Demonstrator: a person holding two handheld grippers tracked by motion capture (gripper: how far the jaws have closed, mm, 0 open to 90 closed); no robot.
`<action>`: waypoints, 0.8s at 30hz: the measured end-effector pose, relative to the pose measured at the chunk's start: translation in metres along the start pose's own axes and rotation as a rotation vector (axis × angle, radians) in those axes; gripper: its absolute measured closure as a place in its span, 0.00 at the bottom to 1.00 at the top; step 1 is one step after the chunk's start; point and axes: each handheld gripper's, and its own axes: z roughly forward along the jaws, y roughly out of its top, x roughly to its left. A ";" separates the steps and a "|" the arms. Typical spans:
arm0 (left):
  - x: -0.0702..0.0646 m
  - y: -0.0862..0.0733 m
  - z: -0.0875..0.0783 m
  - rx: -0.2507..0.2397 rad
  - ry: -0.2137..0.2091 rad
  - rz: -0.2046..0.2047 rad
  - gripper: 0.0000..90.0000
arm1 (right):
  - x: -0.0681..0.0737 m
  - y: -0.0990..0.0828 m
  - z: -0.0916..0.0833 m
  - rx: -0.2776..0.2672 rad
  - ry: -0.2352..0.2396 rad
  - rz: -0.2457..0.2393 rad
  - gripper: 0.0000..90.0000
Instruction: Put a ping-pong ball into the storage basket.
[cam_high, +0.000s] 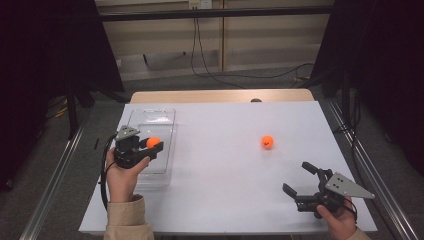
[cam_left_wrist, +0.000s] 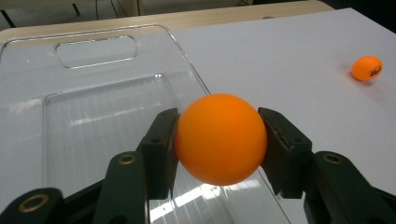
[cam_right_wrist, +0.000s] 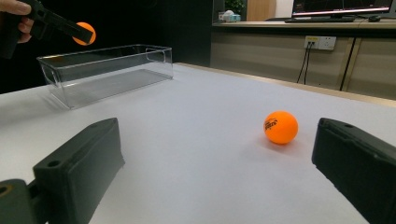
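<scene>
Above the clear tray (cam_high: 150, 131) at the desk's left edge, the left gripper (cam_high: 150, 145) clamps an orange ball (cam_high: 153, 142); the right gripper (cam_high: 299, 179) rests wide near the front right corner.

Left gripper view: both pads press the held ball (cam_left_wrist: 220, 138) over the tray.

Right gripper view: spread jaws frame a second ball (cam_right_wrist: 280, 127) lying on the desk.

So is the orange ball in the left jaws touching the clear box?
Apart. The right gripper view shows the held ball, gripped by the left gripper, hanging above the clear box rim with dark background between them.
</scene>
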 end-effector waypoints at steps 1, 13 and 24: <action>0.000 0.000 0.000 0.002 0.004 -0.003 0.56 | 0.000 0.000 0.000 0.000 0.000 0.000 0.02; 0.006 -0.005 0.004 0.022 0.030 -0.006 0.56 | 0.000 0.000 0.000 0.001 0.000 -0.001 0.02; 0.008 -0.008 0.007 0.029 0.047 -0.005 0.56 | 0.000 0.000 0.000 0.000 0.000 -0.002 0.02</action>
